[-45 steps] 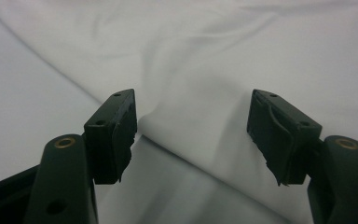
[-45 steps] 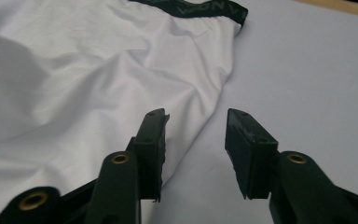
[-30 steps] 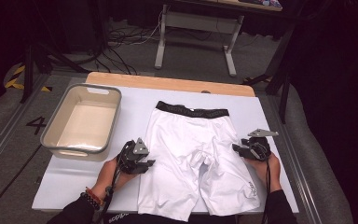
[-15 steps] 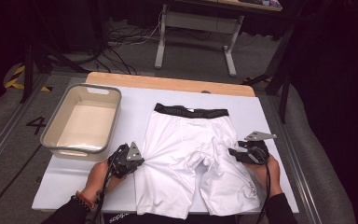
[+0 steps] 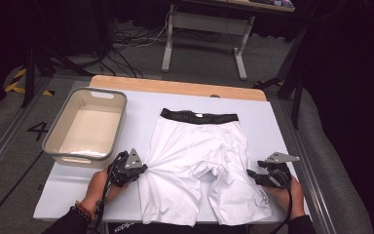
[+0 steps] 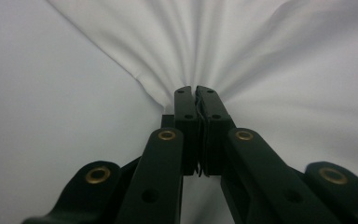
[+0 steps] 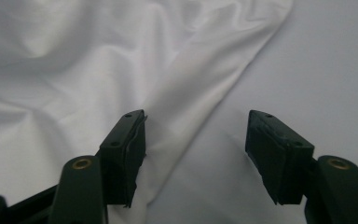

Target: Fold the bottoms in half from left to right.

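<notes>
White sheeting covers the tabletop (image 5: 272, 122), with a beige plastic bin (image 5: 85, 127) at its left. White compression shorts (image 5: 199, 161) lie flat at centre, black waistband (image 5: 198, 116) far from the person, long axis running toward them. Left gripper (image 5: 143, 168) is clamped tight on the left leg's outer edge; cloth fans out from its closed jaws in the left gripper view (image 6: 196, 93). Right gripper (image 5: 251, 174) stands at the right leg's outer hem; its jaws have just been opening. In the right gripper view (image 7: 196, 135) they straddle the fabric edge, one pad (image 7: 126, 140) on the cloth, unpinched. Judged next: close on that hem.
</notes>
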Demonstrator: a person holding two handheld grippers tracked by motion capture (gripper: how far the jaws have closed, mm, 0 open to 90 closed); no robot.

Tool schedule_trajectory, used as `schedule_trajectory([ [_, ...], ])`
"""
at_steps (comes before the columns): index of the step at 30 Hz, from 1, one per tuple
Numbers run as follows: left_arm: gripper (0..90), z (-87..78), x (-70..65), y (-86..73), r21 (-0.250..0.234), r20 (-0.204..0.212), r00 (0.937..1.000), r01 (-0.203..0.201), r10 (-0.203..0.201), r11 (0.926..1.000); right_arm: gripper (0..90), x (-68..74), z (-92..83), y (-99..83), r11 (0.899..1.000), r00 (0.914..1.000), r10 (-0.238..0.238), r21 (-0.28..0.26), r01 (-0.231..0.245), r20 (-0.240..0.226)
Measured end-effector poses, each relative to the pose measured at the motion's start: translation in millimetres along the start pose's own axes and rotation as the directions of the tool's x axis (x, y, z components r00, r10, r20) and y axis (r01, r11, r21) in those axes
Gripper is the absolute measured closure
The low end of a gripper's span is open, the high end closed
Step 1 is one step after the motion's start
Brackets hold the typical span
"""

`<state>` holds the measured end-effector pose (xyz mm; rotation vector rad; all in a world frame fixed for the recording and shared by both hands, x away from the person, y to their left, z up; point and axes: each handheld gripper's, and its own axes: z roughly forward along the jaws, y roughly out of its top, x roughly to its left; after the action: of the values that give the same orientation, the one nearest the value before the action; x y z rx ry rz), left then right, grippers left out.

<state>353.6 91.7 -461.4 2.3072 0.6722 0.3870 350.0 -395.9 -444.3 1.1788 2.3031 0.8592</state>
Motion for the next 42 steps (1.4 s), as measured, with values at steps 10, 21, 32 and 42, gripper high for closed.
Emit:
schedule_trajectory([
  [10, 87.4, 0.5, -0.9, -1.0, -0.008, -0.004, 1.0000, 0.003, -0.003, 1.0000, 40.6, 30.3, -0.4, 0.2, 1.000, 0.9991, -0.006, 0.018, 0.006, -0.043],
  [21, 87.0, 1.1, -0.5, -1.7, -0.018, 0.000, 1.0000, 0.007, -0.007, 0.9998, 47.1, -2.4, -19.1, -8.6, 0.992, 0.9937, 0.110, -0.059, -0.109, 0.018],
  [32, 85.4, 0.9, 0.0, -2.2, -0.020, -0.001, 0.9999, 0.012, -0.012, 0.9997, 46.6, -6.8, -29.8, -10.5, 0.991, 0.9930, 0.112, -0.082, -0.109, 0.037],
  [42, 83.7, 0.9, -0.5, -2.3, -0.020, -0.010, 0.9998, 0.014, -0.014, 0.9997, 40.4, 5.5, -21.4, -22.3, 1.000, 0.9999, 0.015, -0.005, -0.015, 0.005],
])
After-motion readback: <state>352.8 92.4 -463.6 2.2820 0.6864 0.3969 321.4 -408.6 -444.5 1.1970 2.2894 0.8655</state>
